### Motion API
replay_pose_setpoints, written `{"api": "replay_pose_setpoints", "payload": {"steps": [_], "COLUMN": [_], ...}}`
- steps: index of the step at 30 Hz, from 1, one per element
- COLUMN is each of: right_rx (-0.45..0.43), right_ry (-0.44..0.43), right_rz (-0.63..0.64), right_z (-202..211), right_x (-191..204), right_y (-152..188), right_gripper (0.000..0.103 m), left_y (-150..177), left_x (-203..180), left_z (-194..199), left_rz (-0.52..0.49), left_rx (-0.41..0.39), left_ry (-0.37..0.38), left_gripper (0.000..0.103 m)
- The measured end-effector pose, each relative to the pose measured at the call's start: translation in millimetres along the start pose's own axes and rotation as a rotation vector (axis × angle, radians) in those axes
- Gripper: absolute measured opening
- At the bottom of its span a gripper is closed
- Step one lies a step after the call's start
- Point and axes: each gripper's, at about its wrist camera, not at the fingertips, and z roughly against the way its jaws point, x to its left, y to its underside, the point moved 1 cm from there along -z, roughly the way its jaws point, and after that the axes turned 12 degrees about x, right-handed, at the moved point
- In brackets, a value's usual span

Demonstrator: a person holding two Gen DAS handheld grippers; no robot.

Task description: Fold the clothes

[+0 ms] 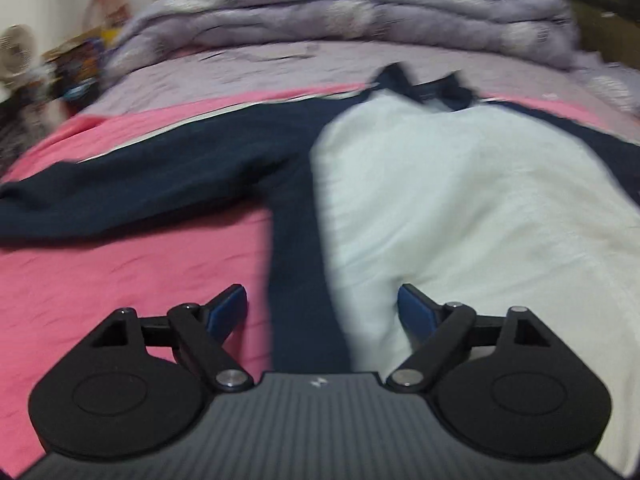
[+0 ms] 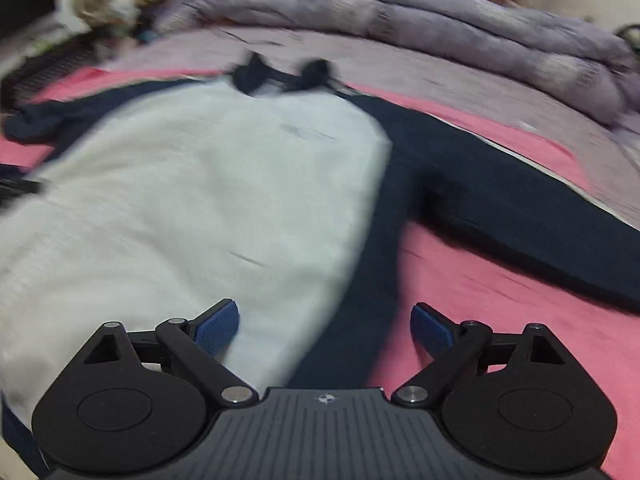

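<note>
A long-sleeved top point(image 1: 460, 200) with a white front panel and navy sides, sleeves and collar lies flat on a pink sheet point(image 1: 132, 272). Its left sleeve point(image 1: 132, 196) stretches out to the left in the left wrist view. In the right wrist view the same top point(image 2: 192, 200) fills the left half and its other sleeve point(image 2: 532, 216) runs out to the right. My left gripper point(image 1: 322, 310) hovers open over the navy side strip, nothing between its blue pads. My right gripper point(image 2: 324, 326) is open above the top's right side edge, holding nothing. Both views are motion-blurred.
A folded lilac quilt point(image 1: 360, 20) lies across the far end of the bed, over a lilac bedsheet point(image 2: 400, 68). Blurred clutter point(image 1: 76, 64) sits beside the bed at the far left. A dark headboard or chair point(image 1: 600, 12) shows at the far right.
</note>
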Motion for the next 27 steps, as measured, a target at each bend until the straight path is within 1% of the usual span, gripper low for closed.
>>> {"api": "replay_pose_setpoints", "payload": {"steps": [1,2,4,5,7,8,9,10,12,13,14,16,17,19,20,21,23,24,25,26,27], "right_rx": [-0.007,-0.025,-0.109,-0.150,-0.208,-0.232,-0.245,-0.229,-0.172,-0.143,-0.122,-0.111,-0.093,-0.059,-0.034,-0.008,0.044,0.043,0.018,-0.017,-0.072], "right_ry": [0.024,0.034,-0.004,-0.032,-0.122,-0.167,-0.207,-0.219,-0.176,-0.153,-0.140,-0.180,-0.183,-0.152,-0.116,-0.092,-0.091,-0.077,-0.057,-0.045,-0.054], "right_rz": [-0.043,-0.072,-0.064,-0.054,0.021,0.065,0.114,0.173,0.279,0.322,0.325,0.256,0.232,0.243,0.258,0.267,0.250,0.241,0.248,0.260,0.284], "right_z": [9.7,20.1,43.9,55.2,67.0,70.8,72.8,68.6,51.8,43.2,36.6,34.3,35.7,39.3,40.8,42.6,48.6,54.0,61.0,69.5,79.9], "right_x": [-8.7,-13.4,-4.4,3.6,39.5,58.3,76.9,93.4,119.8,129.2,126.4,102.6,88.4,67.3,60.3,53.0,38.6,36.0,37.5,40.2,46.1], "right_y": [3.2,6.5,14.0,17.4,23.3,26.3,29.6,34.0,44.5,50.5,57.6,67.7,71.0,79.1,83.4,87.6,93.8,91.3,86.6,81.2,73.2], "right_gripper": [0.091,0.085,0.085,0.085,0.085,0.085,0.085,0.085,0.085,0.085,0.088,0.091,0.091,0.094,0.101,0.102,0.100,0.095,0.093,0.092,0.092], "left_y": [4.1,8.5,17.3,22.5,34.6,40.0,45.7,51.2,64.2,72.6,79.3,88.0,91.4,96.2,95.9,95.1,93.5,92.7,87.9,78.7,68.8], "left_x": [1.1,0.3,-1.1,-10.4,-34.6,-47.0,-59.3,-68.5,-80.9,-79.3,-76.1,-73.0,-72.0,-69.2,-66.3,-63.1,-56.7,-53.5,-53.7,-55.2,-56.7], "left_z": [9.9,20.2,40.9,51.4,64.9,66.7,64.7,57.7,41.8,40.7,42.5,49.1,52.9,61.0,66.7,72.7,84.6,90.5,97.6,103.6,109.3], "left_rz": [0.014,0.025,0.048,0.032,-0.006,-0.034,-0.065,-0.087,-0.111,-0.096,-0.081,-0.104,-0.127,-0.156,-0.156,-0.154,-0.149,-0.147,-0.138,-0.119,-0.098], "left_rx": [-0.022,-0.048,-0.099,-0.131,-0.174,-0.173,-0.157,-0.122,-0.054,-0.075,-0.091,-0.091,-0.091,-0.089,-0.096,-0.105,-0.124,-0.133,-0.161,-0.191,-0.221], "left_ry": [0.008,0.018,0.039,0.069,0.132,0.156,0.160,0.139,0.083,0.085,0.092,0.071,0.052,0.016,0.016,0.020,0.027,0.031,0.039,0.073,0.111], "left_gripper": [0.086,0.082,0.080,0.081,0.082,0.086,0.086,0.086,0.087,0.087,0.087,0.087,0.087,0.088,0.088,0.088,0.087,0.087,0.086,0.086,0.086]}}
